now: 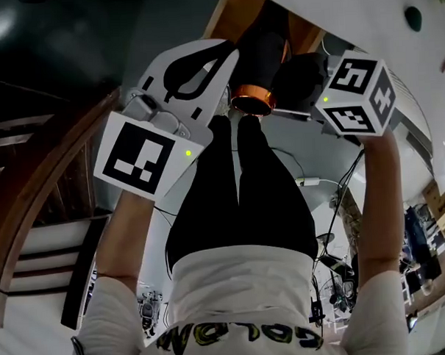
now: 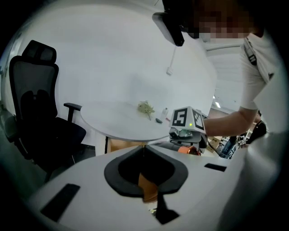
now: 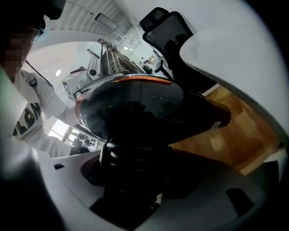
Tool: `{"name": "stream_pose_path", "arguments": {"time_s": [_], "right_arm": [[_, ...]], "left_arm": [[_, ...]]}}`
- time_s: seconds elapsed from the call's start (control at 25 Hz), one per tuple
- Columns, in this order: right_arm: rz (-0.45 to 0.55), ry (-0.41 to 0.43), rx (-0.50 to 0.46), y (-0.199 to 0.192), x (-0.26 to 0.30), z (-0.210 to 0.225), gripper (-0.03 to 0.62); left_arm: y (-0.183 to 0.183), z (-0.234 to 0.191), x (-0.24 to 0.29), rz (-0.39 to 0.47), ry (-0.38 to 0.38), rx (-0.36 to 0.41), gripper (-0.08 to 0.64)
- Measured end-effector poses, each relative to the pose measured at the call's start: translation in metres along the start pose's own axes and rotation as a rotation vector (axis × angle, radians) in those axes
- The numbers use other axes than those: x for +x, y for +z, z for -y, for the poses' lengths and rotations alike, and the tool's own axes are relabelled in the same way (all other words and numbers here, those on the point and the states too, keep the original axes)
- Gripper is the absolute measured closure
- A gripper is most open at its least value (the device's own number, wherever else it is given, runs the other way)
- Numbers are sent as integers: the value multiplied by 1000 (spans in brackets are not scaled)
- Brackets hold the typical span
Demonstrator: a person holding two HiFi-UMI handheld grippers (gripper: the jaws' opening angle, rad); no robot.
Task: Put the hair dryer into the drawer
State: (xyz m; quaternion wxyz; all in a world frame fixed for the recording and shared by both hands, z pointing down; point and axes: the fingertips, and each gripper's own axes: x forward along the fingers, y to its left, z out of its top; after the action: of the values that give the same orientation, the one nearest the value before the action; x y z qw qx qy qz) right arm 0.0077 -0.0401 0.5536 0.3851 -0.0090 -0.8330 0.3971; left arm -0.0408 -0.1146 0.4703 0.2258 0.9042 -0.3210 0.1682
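Note:
The black hair dryer [image 1: 264, 57] with a copper ring [image 1: 252, 103] at its nozzle hangs over the open wooden drawer [image 1: 230, 14]. My right gripper [image 1: 301, 85] is shut on its handle. In the right gripper view the ribbed handle [image 3: 135, 158] stands between the jaws, and the glossy body [image 3: 135, 106] lies across above them, with the drawer's wooden bottom [image 3: 226, 140] behind. My left gripper [image 1: 197, 73] sits just left of the dryer, its white jaws closed tip to tip. Only wood shows through the hollow of its black pads [image 2: 115, 180]. The left gripper view catches the dryer's copper ring [image 2: 186, 150].
A round white table [image 2: 131, 122] carries a small green sprig [image 2: 146, 108] and small items. A black office chair [image 2: 38, 122] stands left of it. The table edge [image 1: 362, 12] runs above the drawer. Cables [image 1: 311, 182] lie on the floor by the person's legs.

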Motion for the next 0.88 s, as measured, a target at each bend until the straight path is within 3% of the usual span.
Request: {"name": "stream_pose_path", "arguments": {"time_s": [0.32, 0.48, 0.64, 0.88], "right_arm": [[-38, -90, 45, 9, 14, 39, 301], [-73, -211, 22, 6, 14, 64, 301], [-124, -338, -4, 5, 13, 84, 302], [-250, -500, -78, -7, 21, 109, 302]], "left_arm": [[-12, -26, 20, -88, 9, 76, 548], [-18, -31, 37, -137, -15, 177, 548], [-29, -37, 49, -214, -20, 191, 548], [-50, -38, 70, -306, -50, 305, 548]]}}
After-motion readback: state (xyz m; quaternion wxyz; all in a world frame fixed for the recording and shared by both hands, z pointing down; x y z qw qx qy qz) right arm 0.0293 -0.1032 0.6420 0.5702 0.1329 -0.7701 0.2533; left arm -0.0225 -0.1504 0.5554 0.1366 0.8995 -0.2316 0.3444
